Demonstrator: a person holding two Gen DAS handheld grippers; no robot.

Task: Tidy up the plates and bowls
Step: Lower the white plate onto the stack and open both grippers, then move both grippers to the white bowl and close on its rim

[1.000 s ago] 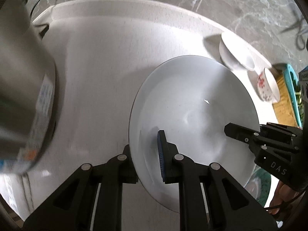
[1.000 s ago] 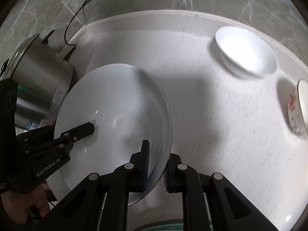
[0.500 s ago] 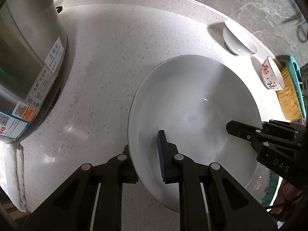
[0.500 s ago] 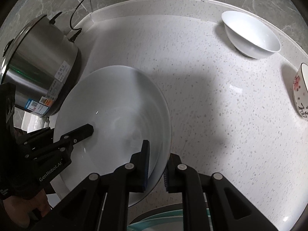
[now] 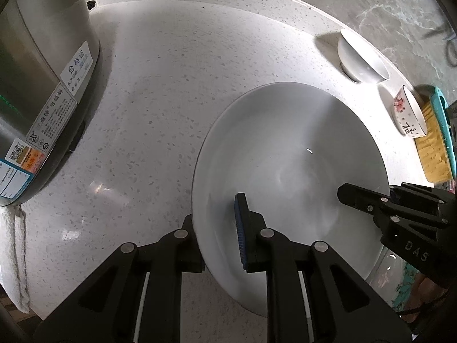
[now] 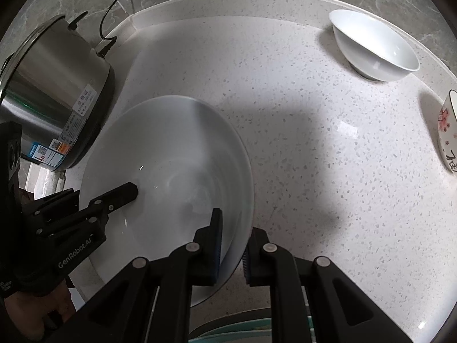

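A large white plate point(image 5: 285, 157) point(image 6: 171, 157) is held over the speckled countertop point(image 6: 314, 114) by both grippers at opposite rims. My left gripper point(image 5: 220, 237) is shut on its left rim, one finger above and one below. My right gripper point(image 6: 232, 245) is shut on the right rim the same way. Each view shows the other gripper's upper finger lying on the plate's far side. A plain white bowl point(image 6: 377, 43) point(image 5: 360, 57) stands at the back right, and a flowered bowl point(image 6: 447, 131) point(image 5: 408, 114) stands near it.
A steel rice cooker point(image 5: 37, 85) point(image 6: 51, 80) with its cord stands at the left, close to the plate. A teal brush with yellow bristles point(image 5: 434, 143) lies at the right edge. A green patterned plate point(image 6: 242, 328) sits below the grippers. A grey marble wall backs the counter.
Both grippers have sunk a little toward the countertop with the plate still between them. The rice cooker and the bowls have shifted in view accordingly.
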